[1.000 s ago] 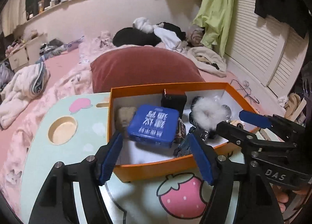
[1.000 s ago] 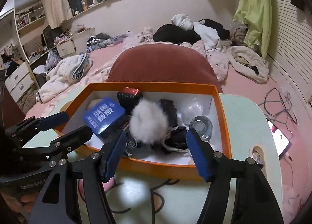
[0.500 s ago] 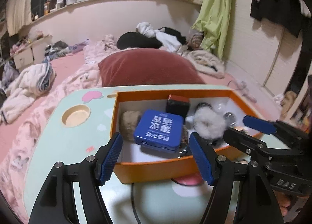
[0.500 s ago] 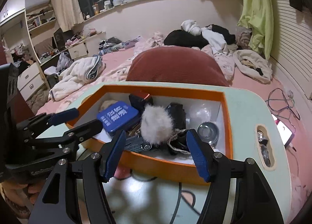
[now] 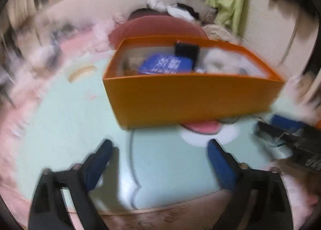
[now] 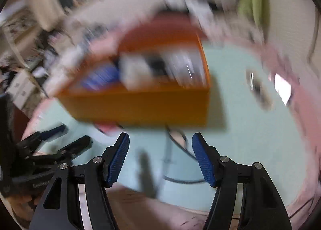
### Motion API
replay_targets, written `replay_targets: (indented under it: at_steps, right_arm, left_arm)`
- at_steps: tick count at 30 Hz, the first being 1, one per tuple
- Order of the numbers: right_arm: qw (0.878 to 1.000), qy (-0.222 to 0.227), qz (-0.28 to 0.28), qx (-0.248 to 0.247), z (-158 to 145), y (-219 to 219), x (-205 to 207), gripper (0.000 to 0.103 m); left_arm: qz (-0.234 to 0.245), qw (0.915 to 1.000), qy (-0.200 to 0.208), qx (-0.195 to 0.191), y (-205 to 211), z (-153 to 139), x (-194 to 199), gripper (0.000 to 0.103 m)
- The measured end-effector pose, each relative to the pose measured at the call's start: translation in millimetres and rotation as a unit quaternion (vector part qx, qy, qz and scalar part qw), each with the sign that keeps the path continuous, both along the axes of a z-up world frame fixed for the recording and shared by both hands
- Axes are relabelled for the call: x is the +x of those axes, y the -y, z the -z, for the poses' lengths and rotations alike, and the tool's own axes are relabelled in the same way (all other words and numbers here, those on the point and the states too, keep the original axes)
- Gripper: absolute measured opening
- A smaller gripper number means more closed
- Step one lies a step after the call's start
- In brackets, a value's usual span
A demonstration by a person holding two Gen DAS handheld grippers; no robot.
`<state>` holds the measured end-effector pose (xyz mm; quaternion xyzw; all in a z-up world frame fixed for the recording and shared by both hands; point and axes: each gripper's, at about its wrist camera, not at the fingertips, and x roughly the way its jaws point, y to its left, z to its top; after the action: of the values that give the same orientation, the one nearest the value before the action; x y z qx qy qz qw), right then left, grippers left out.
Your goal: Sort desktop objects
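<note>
Sorting looking finished: blue tin [image 5: 165, 65] and fluffy pompom [image 5: 218, 63] sitting in orange box [image 5: 192, 97]; left gripper [image 5: 158, 159] and right gripper [image 6: 160, 155] hovering spread, empty, near tabletop's [image 5: 76, 121] front edge.

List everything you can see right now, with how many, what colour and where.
box: one, orange, open, on the table
tin: one, blue, inside the box, left part
black item: one, inside the box at its back wall; kind unclear
fluffy thing: one, white, inside the box, right of the tin
table: one, pale green with cartoon print
cushion: one, dark red, behind the box
left gripper: one, black with blue fingers, open, empty
right gripper: one, black with blue fingers, open, empty
</note>
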<state>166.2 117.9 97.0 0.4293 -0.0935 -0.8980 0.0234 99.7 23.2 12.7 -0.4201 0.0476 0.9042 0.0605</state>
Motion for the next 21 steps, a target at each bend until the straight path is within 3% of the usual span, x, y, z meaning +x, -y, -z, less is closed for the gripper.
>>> replay_targets:
  at_steps: [1,5,7,11,21]
  right_arm:
    - [1.000,0.006,0.003,0.015,7,3,-2,0.085]
    - [0.996,0.019,-0.008,0.091,34,25,-20,0.092]
    - [0.996,0.023,-0.016,0.088,45,29,-29,0.102]
    - [0.996,0.022,-0.016,0.089,60,35,-43,0.102]
    - [0.996,0.023,-0.016,0.089,60,34,-43,0.102]
  left_arm:
    - [0.007,0.9999,-0.006,0.011,0,-2,2,0.103]
    - [-0.006,0.9997,-0.002,0.022,11,-5,1,0.103]
    - [-0.011,0.9997,-0.003,0.022,14,-7,1,0.103]
    - [-0.010,0.9997,-0.003,0.021,15,-10,5,0.103]
    - [-0.008,0.9997,-0.003,0.021,10,-2,0,0.103]
